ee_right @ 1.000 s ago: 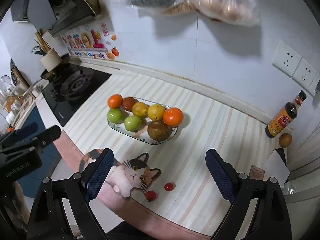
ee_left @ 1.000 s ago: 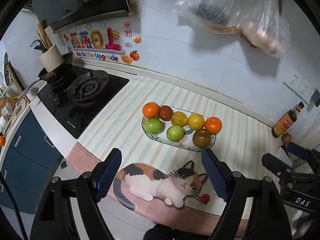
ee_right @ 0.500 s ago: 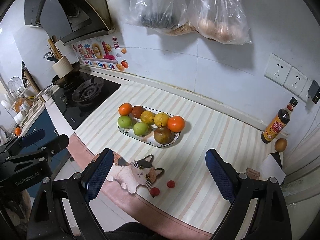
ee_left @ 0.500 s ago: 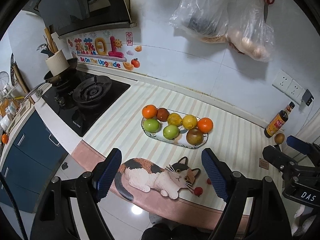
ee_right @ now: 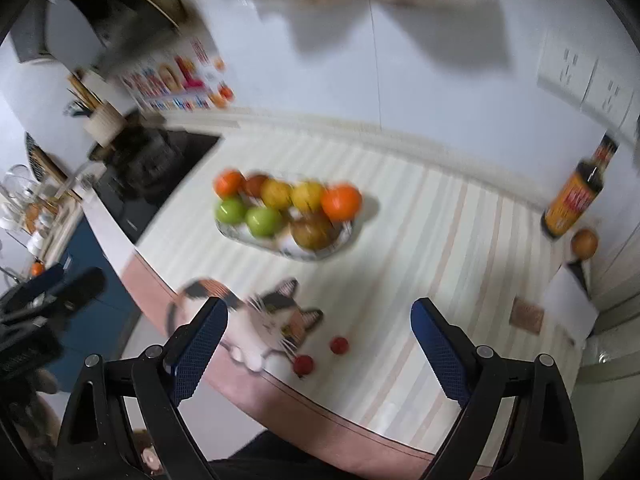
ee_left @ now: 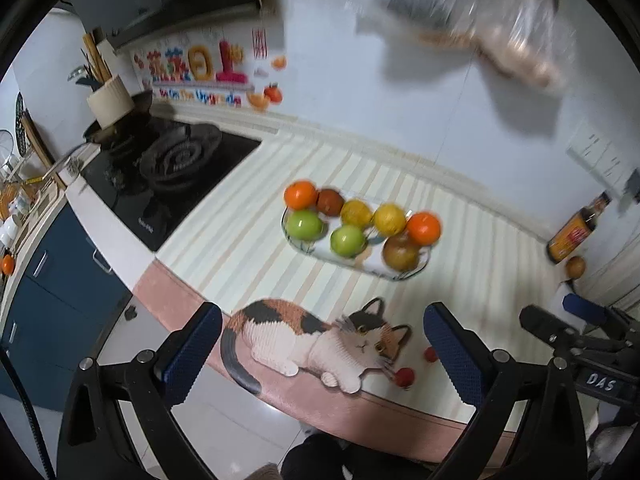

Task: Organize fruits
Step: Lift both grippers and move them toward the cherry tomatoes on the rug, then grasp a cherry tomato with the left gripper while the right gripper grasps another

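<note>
The oval fruit plate (ee_left: 425,269) sits mid-frame on the striped bench (ee_left: 472,280), packed with oranges, green apples (ee_left: 305,224) and yellow and brown fruit, probably gathered there already; two small red fruits (ee_right: 303,365) lie loose below it beside the cat print, so they seem the leftovers; the left gripper (ee_left: 320,354) and the right gripper (ee_right: 319,340) hover near the bench edge, fingers spread wide, holding and touching nothing.

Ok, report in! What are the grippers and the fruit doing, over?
Left hand-held gripper open, empty. Right hand-held gripper open, empty. Fruit plate full, two cherry tomatoes loose. Nothing blocking.
</note>
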### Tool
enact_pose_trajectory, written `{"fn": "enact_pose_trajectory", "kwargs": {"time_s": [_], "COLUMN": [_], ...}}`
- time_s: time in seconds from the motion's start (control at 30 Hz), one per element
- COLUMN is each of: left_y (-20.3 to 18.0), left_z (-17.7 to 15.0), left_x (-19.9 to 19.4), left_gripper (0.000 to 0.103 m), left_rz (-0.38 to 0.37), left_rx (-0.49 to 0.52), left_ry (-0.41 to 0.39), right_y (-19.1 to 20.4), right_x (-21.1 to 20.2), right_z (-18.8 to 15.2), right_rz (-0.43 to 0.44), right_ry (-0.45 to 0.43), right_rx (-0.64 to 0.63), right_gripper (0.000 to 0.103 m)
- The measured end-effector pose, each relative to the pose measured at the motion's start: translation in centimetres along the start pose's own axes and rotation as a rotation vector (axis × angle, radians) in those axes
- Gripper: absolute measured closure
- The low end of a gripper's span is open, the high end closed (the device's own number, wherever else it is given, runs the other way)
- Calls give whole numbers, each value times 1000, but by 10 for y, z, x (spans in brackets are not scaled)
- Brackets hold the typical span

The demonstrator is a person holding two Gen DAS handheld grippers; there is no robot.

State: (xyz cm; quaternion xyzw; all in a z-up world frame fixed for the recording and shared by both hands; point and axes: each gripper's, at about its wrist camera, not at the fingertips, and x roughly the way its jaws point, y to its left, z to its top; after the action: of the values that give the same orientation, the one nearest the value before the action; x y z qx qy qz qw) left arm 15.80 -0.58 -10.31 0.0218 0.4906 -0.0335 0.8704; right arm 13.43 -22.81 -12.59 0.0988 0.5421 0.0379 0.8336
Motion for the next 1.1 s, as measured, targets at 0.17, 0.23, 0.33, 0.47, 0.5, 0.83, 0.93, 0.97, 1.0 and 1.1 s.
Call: {"fn": "enact_pose_trajectory", "kwargs": {"time_s": [0.17, 0.23, 0.33, 0.47, 0.5, 0.83, 0.93, 0.97, 1.0, 1.1], "left_y": [-15, -19, -25, -30, -32, -67, -81, -83, -85, -90], "left_z": [-18, -32, -50, -69, -72, -89, -93, -94, -95, -96], "left_x": [66, 93, 122, 151, 156, 173, 180, 183, 185, 190], "left_gripper": [0, 0, 0, 0, 0, 12, 33, 40, 41, 42], "left_rz": [49, 55, 54, 54, 49, -77, -132, -152, -161, -199], "left_rx": [16, 13, 13, 13, 11, 66, 84, 80, 81, 66], "left_ry": [141, 210, 287, 364, 377, 412, 441, 449, 453, 471], "right_y": [-29, -36, -41, -41, -39, -65, -77, -81, -84, -93], "right_x": [96, 126, 163, 198, 202, 187, 181, 179, 177, 171], "right_z": [-21, -31, -44, -56, -58, -69, -73, -75, -76, -78], "right_rz": [73, 69, 79, 89, 83, 79, 79, 74, 74, 76], "right_ry": [186, 233, 285, 344, 345, 309, 306, 302, 299, 292], "right_rx": [83, 95, 111, 117, 107, 142, 179, 186, 194, 214], "right_gripper": [48, 50, 56, 68, 73, 76, 76, 76, 76, 76]}}
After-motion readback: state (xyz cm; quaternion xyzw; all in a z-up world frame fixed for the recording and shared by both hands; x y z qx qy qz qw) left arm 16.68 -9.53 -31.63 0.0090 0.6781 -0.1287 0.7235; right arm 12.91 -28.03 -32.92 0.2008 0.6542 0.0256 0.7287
